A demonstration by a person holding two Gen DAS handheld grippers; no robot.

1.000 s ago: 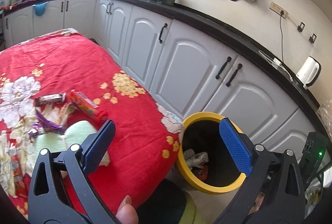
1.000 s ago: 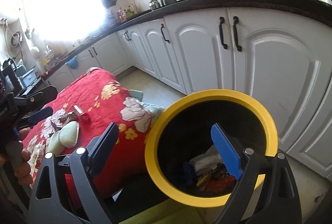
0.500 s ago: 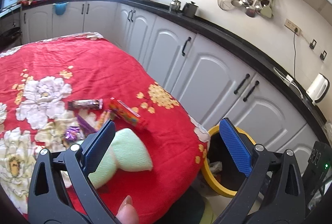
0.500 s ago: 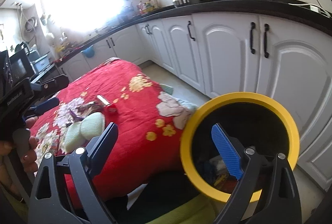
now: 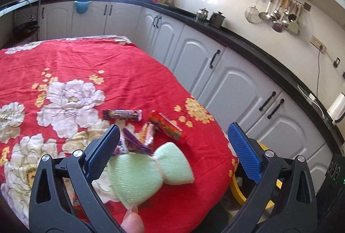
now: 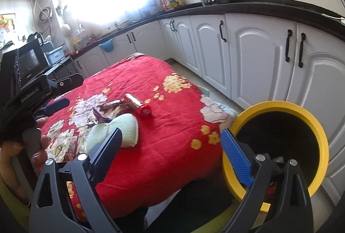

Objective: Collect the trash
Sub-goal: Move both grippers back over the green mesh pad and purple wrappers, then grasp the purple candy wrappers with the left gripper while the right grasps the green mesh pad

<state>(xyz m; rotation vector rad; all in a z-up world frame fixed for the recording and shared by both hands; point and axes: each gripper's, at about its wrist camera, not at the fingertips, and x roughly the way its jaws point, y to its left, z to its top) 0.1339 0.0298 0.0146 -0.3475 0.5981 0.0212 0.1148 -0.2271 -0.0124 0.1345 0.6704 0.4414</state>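
Several wrappers lie on the red flowered tablecloth (image 5: 64,64): a dark candy bar wrapper (image 5: 121,114), a red tube package (image 5: 167,126) and a purple wrapper (image 5: 134,142), beside a pale green sponge (image 5: 148,170). My left gripper (image 5: 172,153) is open and empty, just above the sponge and wrappers. My right gripper (image 6: 171,155) is open and empty, between the table edge and the yellow-rimmed trash bin (image 6: 299,108). The bin's rim (image 5: 237,192) also shows by the table in the left view. The left gripper (image 6: 54,103) shows in the right view, over the table's left side.
White kitchen cabinets (image 5: 226,73) with black handles run along the right under a black counter. The bin stands on the floor between table and cabinets. A dark electronic box (image 5: 332,189) sits at the far right.
Both grippers have swung left, away from the bin and toward the table. The left gripper now faces the wrappers and sponge; the bin has slid to the right edge in both views.
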